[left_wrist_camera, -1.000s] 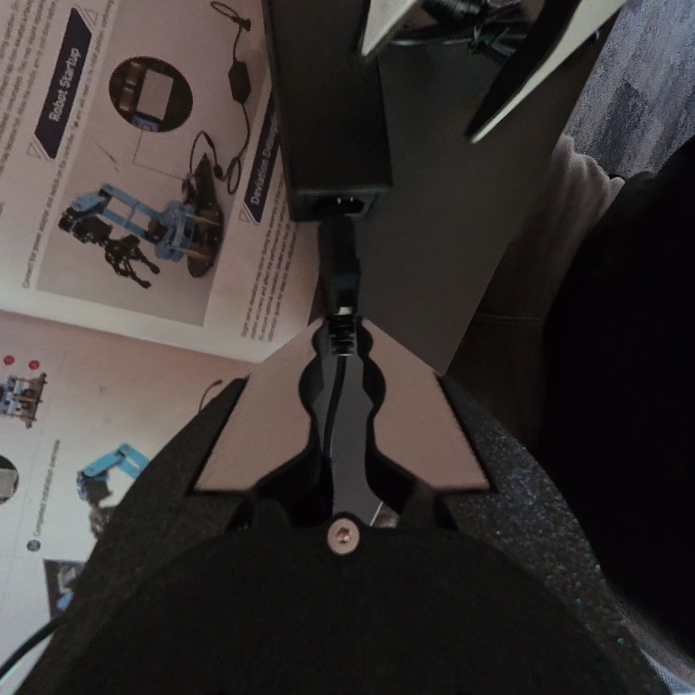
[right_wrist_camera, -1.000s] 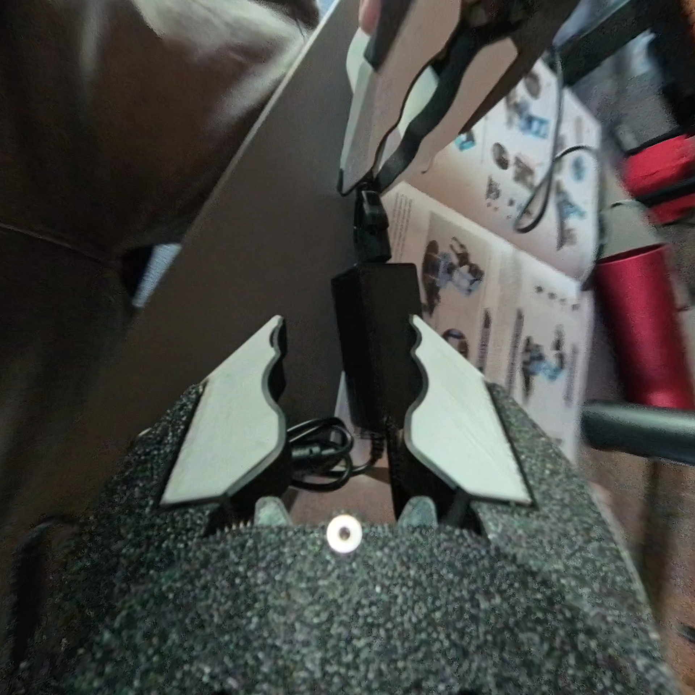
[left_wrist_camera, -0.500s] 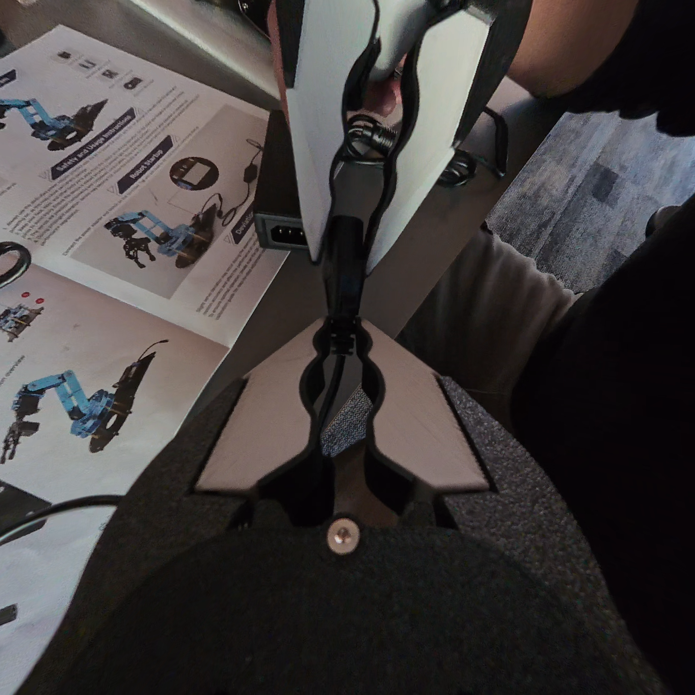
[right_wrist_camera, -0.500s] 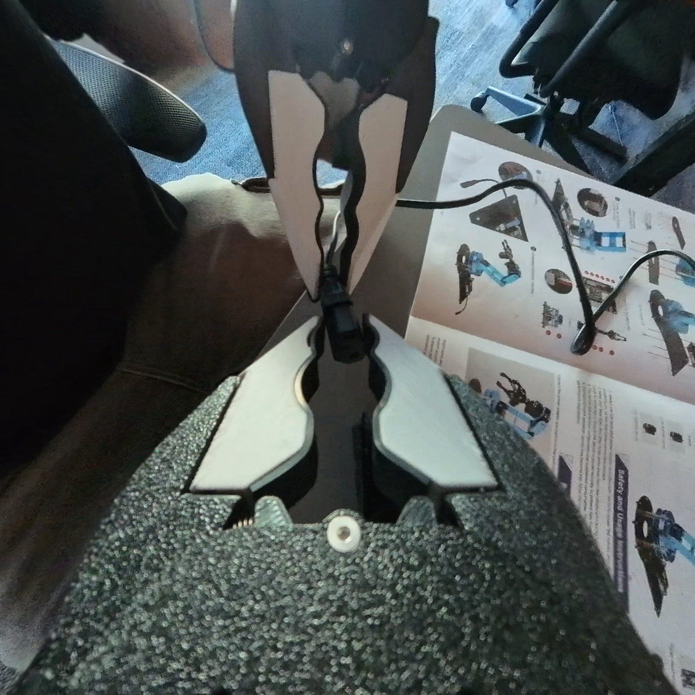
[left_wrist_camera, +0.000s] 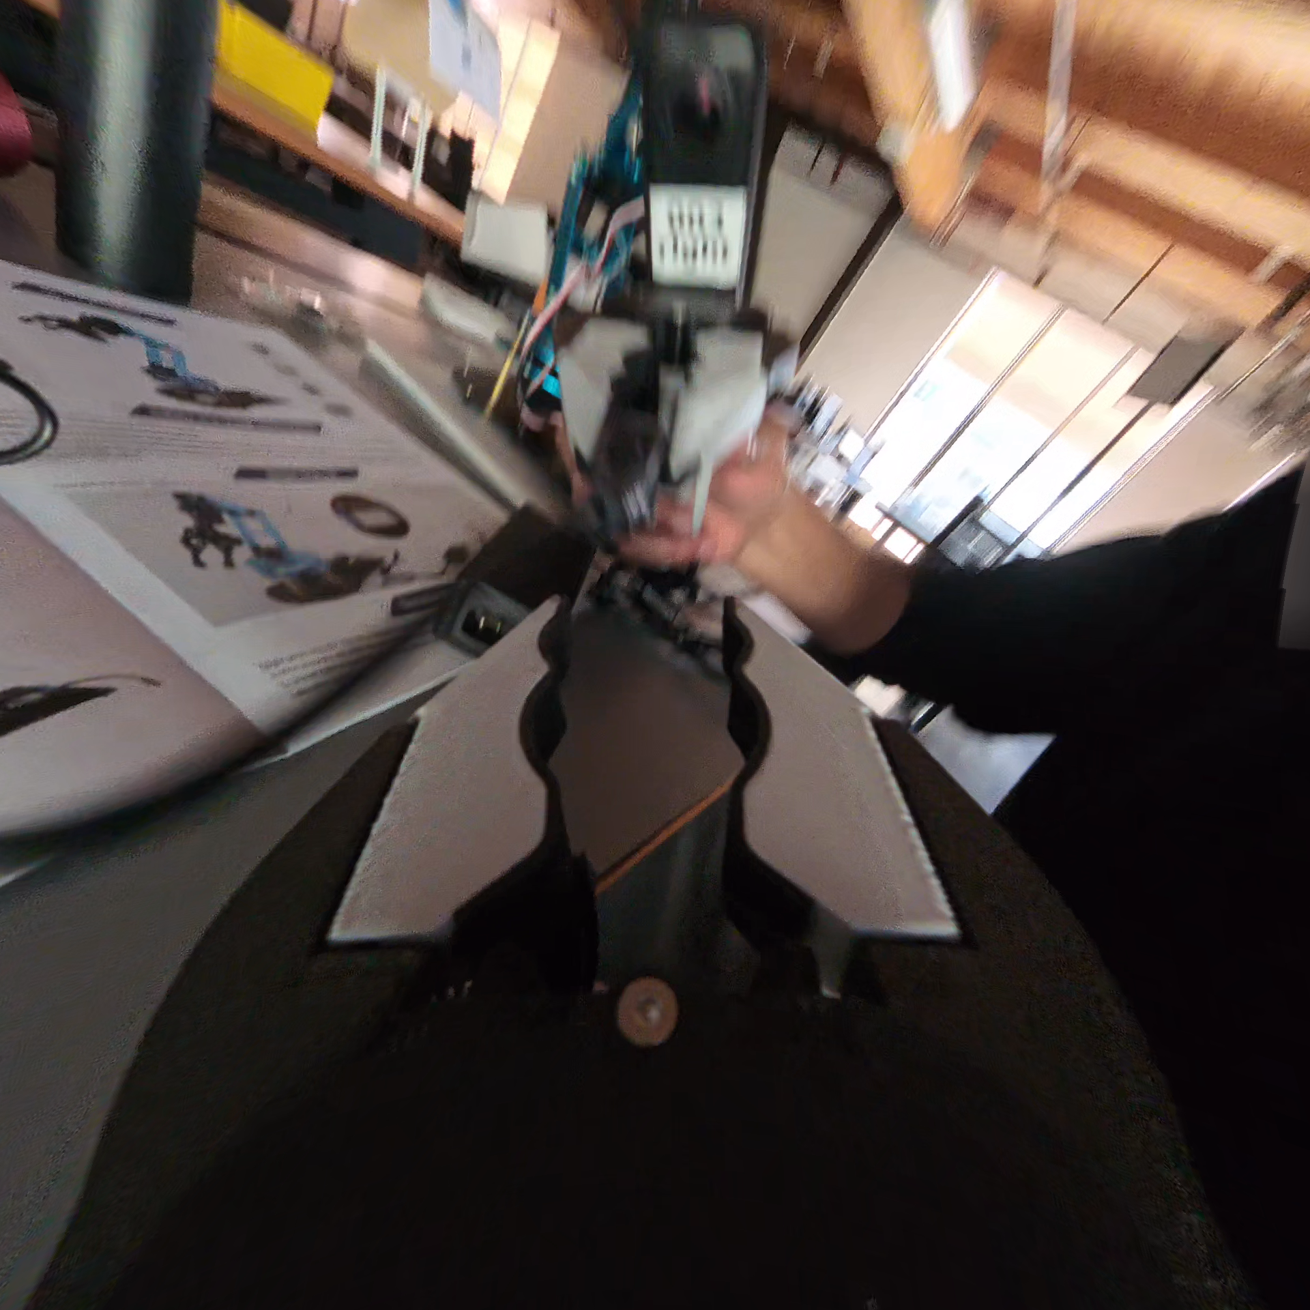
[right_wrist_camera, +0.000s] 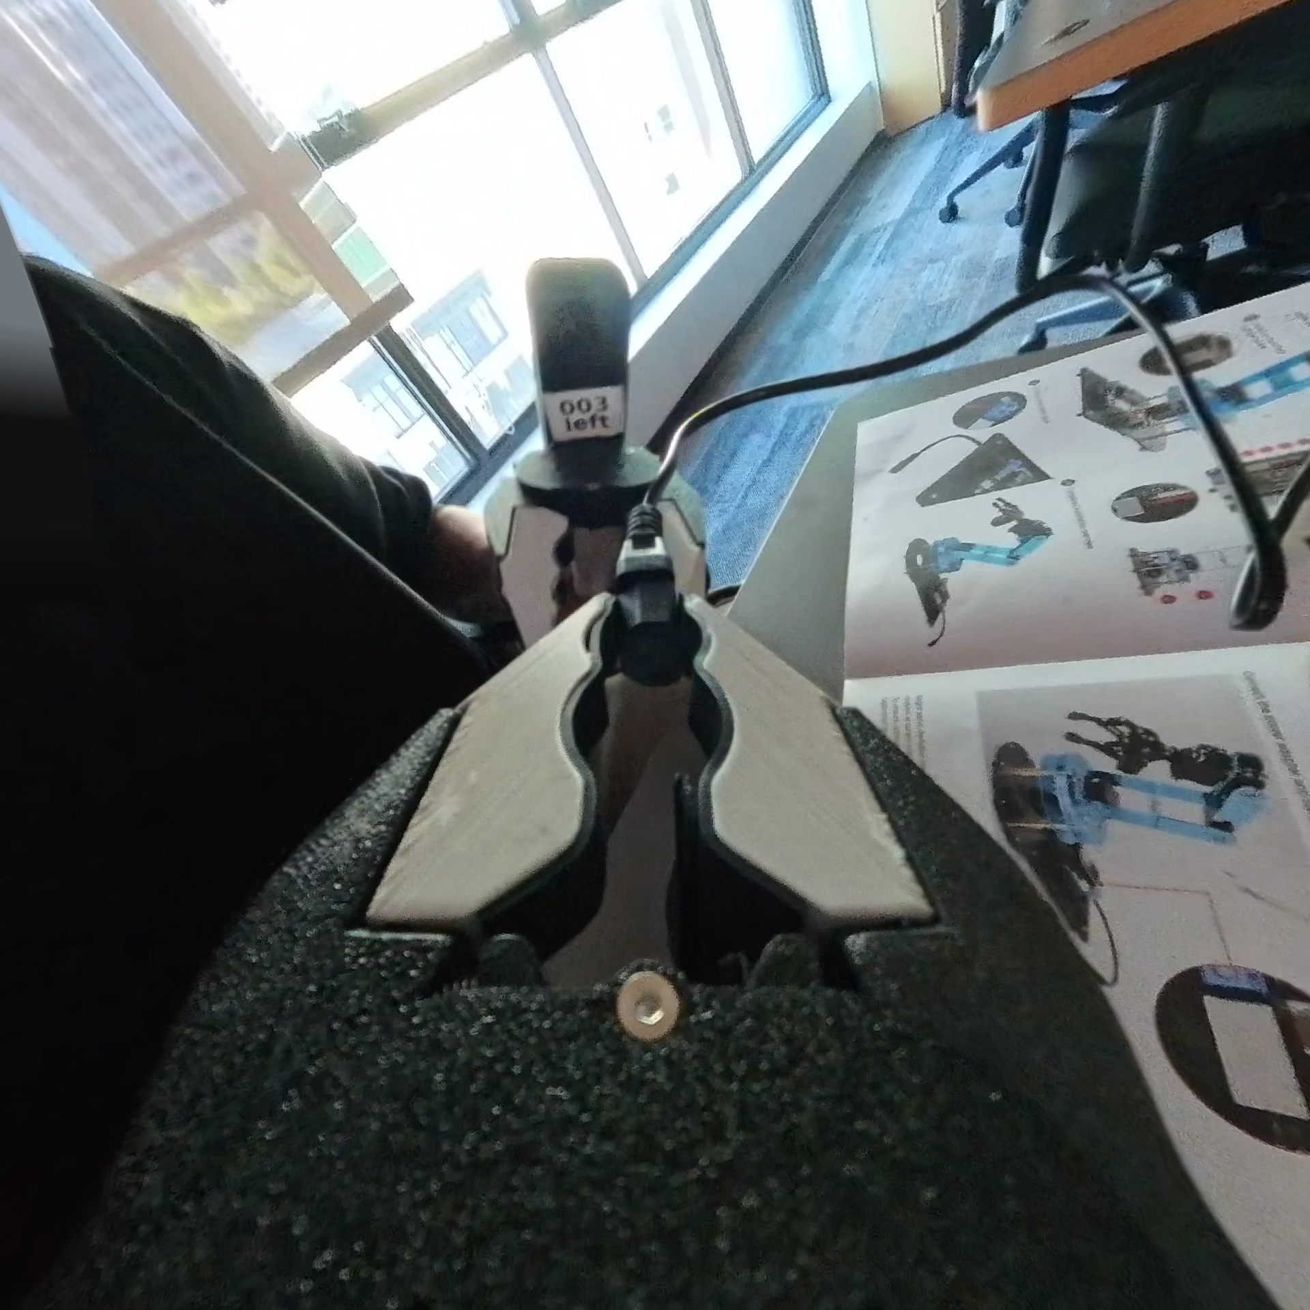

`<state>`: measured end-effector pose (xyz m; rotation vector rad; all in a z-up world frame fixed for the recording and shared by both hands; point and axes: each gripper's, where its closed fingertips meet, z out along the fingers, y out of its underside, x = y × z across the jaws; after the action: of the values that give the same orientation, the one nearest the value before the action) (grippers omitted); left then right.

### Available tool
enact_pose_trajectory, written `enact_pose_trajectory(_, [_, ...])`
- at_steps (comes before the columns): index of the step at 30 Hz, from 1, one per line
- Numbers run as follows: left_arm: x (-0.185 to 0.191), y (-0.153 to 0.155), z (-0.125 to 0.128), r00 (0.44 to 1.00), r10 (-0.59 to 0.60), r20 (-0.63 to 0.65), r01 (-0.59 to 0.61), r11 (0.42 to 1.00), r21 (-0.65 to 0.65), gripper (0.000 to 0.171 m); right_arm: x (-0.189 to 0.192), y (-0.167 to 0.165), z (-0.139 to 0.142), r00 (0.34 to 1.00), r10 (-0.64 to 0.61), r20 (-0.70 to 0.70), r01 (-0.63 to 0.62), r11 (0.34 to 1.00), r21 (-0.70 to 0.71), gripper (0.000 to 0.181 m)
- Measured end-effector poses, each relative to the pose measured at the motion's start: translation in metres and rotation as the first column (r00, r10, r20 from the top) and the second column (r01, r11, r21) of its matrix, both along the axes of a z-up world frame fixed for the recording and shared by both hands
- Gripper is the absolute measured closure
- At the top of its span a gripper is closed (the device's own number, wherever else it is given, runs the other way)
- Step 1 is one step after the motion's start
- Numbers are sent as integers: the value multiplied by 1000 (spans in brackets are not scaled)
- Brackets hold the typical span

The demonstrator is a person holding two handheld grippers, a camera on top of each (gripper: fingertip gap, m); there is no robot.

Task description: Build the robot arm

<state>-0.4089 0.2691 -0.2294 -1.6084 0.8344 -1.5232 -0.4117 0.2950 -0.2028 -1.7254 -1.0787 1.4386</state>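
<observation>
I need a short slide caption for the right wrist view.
Right gripper clamps a black power plug beside an open manual.

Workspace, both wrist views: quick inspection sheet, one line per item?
Surface: grey table, mostly covered by paper.
Job's things: black plug; black power brick with its socket empty.
Clutter: open illustrated manual; dark cylinder.
Grippers: right gripper shut on the plug; left gripper open, empty.
Cables: black cord arcs from the plug over the manual.
Surroundings: windows, office chairs, carpet; left view blurred.
</observation>
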Motion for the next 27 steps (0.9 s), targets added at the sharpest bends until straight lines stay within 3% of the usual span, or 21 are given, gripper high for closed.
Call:
enact_pose_trajectory(1, [-5,7,10,996,7,85,-2,999,-54,126,-3,-4,-4,1000,15,27,-16,1000,23,167])
enact_pose_trajectory(3, [-11,14,24,982,-3,189,23,995,-101,136,-6,-9,-7,999,26,45,-27,999,33,167])
enact_pose_trajectory(7, [-5,10,15,994,-38,104,42,998,-38,157,-10,-11,-10,998,31,55,-32,999,27,167])
enact_pose_trajectory(11, [-6,13,16,991,-28,130,33,999,-34,158,-7,-16,-18,991,73,109,-73,997,-3,166])
enact_pose_trajectory(14, [-11,17,10,997,-25,67,24,999,26,158,18,-2,-24,956,62,286,-91,992,88,136])
enact_pose_trajectory(16, [-12,24,-6,998,11,-60,-8,998,59,158,47,22,-36,888,11,459,-110,976,189,127])
enact_pose_trajectory(17, [-12,25,-9,996,21,-85,-16,998,67,158,60,30,-47,835,18,551,-150,969,197,114])
enact_pose_trajectory(20, [-10,32,-19,985,74,-154,-67,997,49,158,80,24,-75,704,160,692,-287,955,71,101])
enact_pose_trajectory(23, [-10,37,-29,972,125,-201,-125,992,13,158,85,15,-100,574,156,804,-381,920,94,107])
enact_pose_trajectory(25, [-8,37,-35,968,134,-213,-142,990,-22,158,86,17,-112,503,53,863,-420,887,191,123])
enact_pose_trajectory(27, [-6,36,-36,967,125,-221,-135,990,-29,158,83,16,-109,503,-22,864,-418,869,265,128])
